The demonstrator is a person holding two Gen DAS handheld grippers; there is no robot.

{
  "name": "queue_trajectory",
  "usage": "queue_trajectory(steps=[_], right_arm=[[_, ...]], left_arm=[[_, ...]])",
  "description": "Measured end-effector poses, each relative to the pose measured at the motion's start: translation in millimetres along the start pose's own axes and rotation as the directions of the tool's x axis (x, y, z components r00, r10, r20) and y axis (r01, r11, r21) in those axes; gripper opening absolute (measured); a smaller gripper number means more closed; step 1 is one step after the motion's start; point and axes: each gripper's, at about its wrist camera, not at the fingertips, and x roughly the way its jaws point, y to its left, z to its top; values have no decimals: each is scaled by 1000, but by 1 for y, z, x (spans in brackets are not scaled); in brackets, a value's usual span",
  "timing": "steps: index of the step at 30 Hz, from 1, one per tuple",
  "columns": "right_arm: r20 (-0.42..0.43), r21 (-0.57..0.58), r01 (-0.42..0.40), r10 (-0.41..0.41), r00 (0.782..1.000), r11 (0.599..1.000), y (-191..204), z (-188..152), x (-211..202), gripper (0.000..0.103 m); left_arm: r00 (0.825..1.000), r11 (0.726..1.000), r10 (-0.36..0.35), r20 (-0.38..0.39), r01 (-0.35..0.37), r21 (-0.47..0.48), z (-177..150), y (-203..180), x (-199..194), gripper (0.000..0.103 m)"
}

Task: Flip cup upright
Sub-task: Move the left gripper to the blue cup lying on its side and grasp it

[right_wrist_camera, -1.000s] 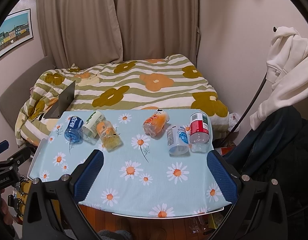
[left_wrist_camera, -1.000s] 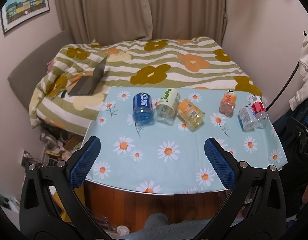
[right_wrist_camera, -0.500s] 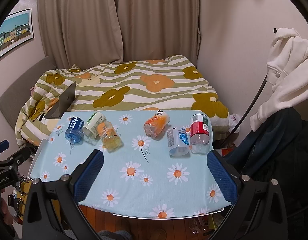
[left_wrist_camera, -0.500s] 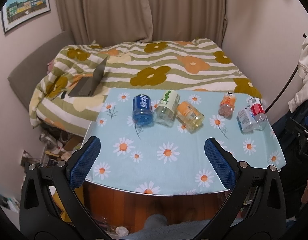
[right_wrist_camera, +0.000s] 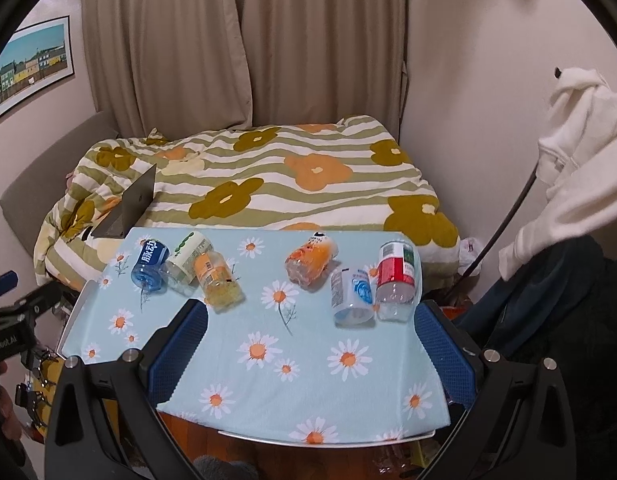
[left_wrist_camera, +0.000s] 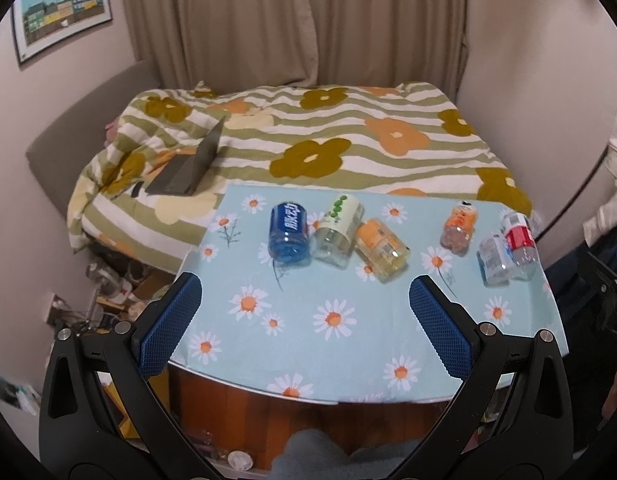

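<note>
Several cut bottle cups lie on their sides on the daisy tablecloth [left_wrist_camera: 332, 320]. From the left: a blue cup [left_wrist_camera: 288, 233] [right_wrist_camera: 149, 267], a white and green cup [left_wrist_camera: 338, 225] [right_wrist_camera: 185, 261], a yellow cup [left_wrist_camera: 382, 250] [right_wrist_camera: 217, 282], an orange cup [left_wrist_camera: 459, 225] [right_wrist_camera: 310, 264], a pale blue cup [left_wrist_camera: 493, 258] [right_wrist_camera: 350, 295] and a red cup [left_wrist_camera: 518, 246] [right_wrist_camera: 396, 282]. My left gripper [left_wrist_camera: 304, 322] is open and empty, above the table's near edge. My right gripper [right_wrist_camera: 308, 354] is open and empty, in front of the right-hand cups.
A bed with a flowered striped cover [left_wrist_camera: 316, 144] stands behind the table, with an open laptop [left_wrist_camera: 188, 168] on it. Clutter lies on the floor at the left [left_wrist_camera: 116, 280]. A white garment [right_wrist_camera: 580, 168] hangs at the right wall.
Both views have shifted slightly: the cups sit a little lower and closer in the right wrist view. No cup has moved on the cloth.
</note>
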Motion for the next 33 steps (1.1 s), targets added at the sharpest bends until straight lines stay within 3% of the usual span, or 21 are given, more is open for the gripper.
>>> queue_trajectory(steps=[7,17,22,26,33], right_arm=[[-20,-30,-10,9,1000,999,-2,12,38,103],[-104,7,25,-24,994,1000,13,18,104,103],[-161,40,40,-33,986,998,23,18,141,103],[-190,55,44,-33,981,998,31,18,163,103],[-243,63,76,-59,968,995,37,13,193,103]], left_arm=[[999,999,12,-49,-14,-32,13,17,44,103],[983,999,-30,-182,26,-23,43,53,163,103],[963,999,-53,-263,52,-10,52,60,223,103],[938,997,-77,-338,77,-13,51,61,267,103],[901,994,-104,-422,103,-26,44,58,314,103]])
